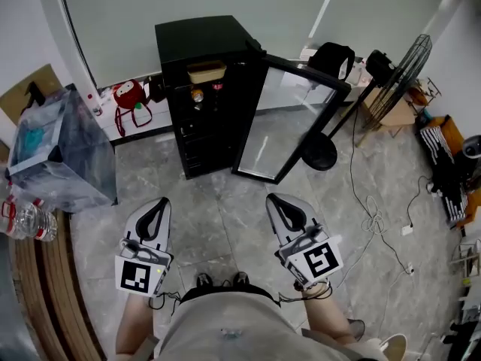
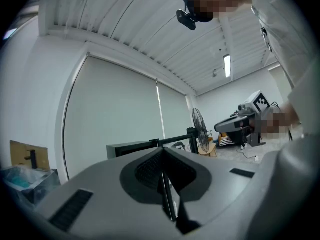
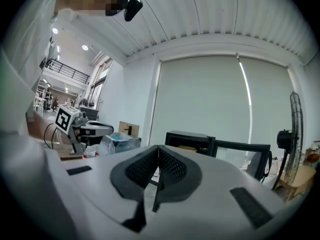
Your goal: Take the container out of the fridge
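Standing well apart from the fridge (image 1: 197, 43), both claws were closed and held nothing; the left gripper (image 1: 159, 203) and the right gripper (image 1: 276, 200) each showed jaws pressed together with no object between them. The container (image 1: 206, 72), a tan box, sat on the top shelf inside the fridge; the door (image 1: 289, 119) stood open, swung to the right.

Probable faults: a closed claw reaching the shelf would shove the container deeper rather than grip it, so the jaws would need opening first; a low approach could strike the small items (image 1: 198, 95) on the shelf beneath; a wide swing of the right gripper could catch the door edge and push it.

Surroundings: a fan (image 1: 402, 70) stood right of the door, its base (image 1: 319, 153) just beside the door; a cable (image 1: 370, 220) lay loose on the floor at the right, a trip risk; a clear bin (image 1: 64, 145) and a bottle (image 1: 30, 222) stood at the left; nothing stood on the direct line to the shelf.
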Demonstrator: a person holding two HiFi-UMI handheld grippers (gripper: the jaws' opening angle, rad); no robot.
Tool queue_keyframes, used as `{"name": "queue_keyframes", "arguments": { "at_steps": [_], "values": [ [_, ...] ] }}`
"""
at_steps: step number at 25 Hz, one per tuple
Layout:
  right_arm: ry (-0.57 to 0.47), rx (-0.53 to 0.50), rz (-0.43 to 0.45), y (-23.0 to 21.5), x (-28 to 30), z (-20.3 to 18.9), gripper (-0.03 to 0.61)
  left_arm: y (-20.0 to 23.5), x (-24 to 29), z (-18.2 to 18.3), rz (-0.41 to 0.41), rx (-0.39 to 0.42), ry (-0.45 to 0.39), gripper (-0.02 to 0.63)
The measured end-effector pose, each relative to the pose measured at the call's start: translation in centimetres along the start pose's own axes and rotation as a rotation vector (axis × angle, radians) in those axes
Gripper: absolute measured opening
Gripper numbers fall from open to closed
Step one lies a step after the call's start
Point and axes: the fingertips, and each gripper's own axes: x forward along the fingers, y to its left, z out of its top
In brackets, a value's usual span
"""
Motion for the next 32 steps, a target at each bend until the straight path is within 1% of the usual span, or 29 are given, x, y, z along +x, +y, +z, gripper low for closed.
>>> {"name": "queue_keyframes", "arguments": {
  "at_steps": [2, 3, 6, 8, 10, 16, 17, 19, 23, 25, 29, 32],
  "values": [
    [0.011, 0.006, -0.013, 0.3, -0.1, 0.0, 0.015, 0.4, -0.6, 0.0, -0.004, -0.009, 0.012, 0.005],
    [0.007, 0.013, -0.020, 0.3, 0.0, 0.3, 0.015, 0.7, -0.7, 0.3, -0.008, -0.016, 0.003, 0.005],
    [-0.010, 0.018, -0.041, 0.6, 0.4, 1.2, 0.015, 1.5, -0.7, 1.5, -0.043, -0.018, -0.057, 0.005],
    [-0.012, 0.006, -0.048, 1.0, 0.7, 1.5, 0.015, 1.9, -0.6, 1.9, -0.068, -0.018, -0.076, 0.005],
    [-0.005, 0.000, -0.050, 1.4, 0.8, 1.5, 0.015, 2.2, -0.7, 1.9, -0.074, -0.007, -0.073, 0.005],
    [-0.010, 0.001, -0.028, 2.6, 1.2, 1.4, 0.017, 2.5, -1.1, 1.6, -0.097, -0.018, -0.079, 0.005],
    [-0.009, 0.000, -0.031, 2.6, 1.4, 1.5, 0.031, 2.5, -1.2, 1.6, -0.102, -0.016, -0.078, 0.005],
    [-0.003, -0.003, -0.036, 2.8, 1.6, 1.6, 0.170, 2.4, -1.4, 1.5, -0.109, -0.012, -0.078, 0.005],
    [-0.002, -0.001, -0.022, 3.2, 1.7, 1.5, 0.238, 2.4, -1.8, 1.4, -0.103, -0.014, -0.070, 0.005],
    [-0.002, 0.004, -0.019, 3.2, 1.9, 1.5, 0.254, 2.5, -1.9, 1.4, -0.105, -0.015, -0.073, 0.005],
    [-0.005, 0.019, -0.025, 3.4, 2.4, 1.6, 0.275, 2.8, -2.5, 0.9, -0.106, -0.031, -0.046, 0.005],
    [-0.003, 0.023, -0.027, 3.5, 2.3, 1.5, 0.278, 3.0, -2.6, 1.3, -0.102, -0.019, -0.073, 0.005]
  ]
}}
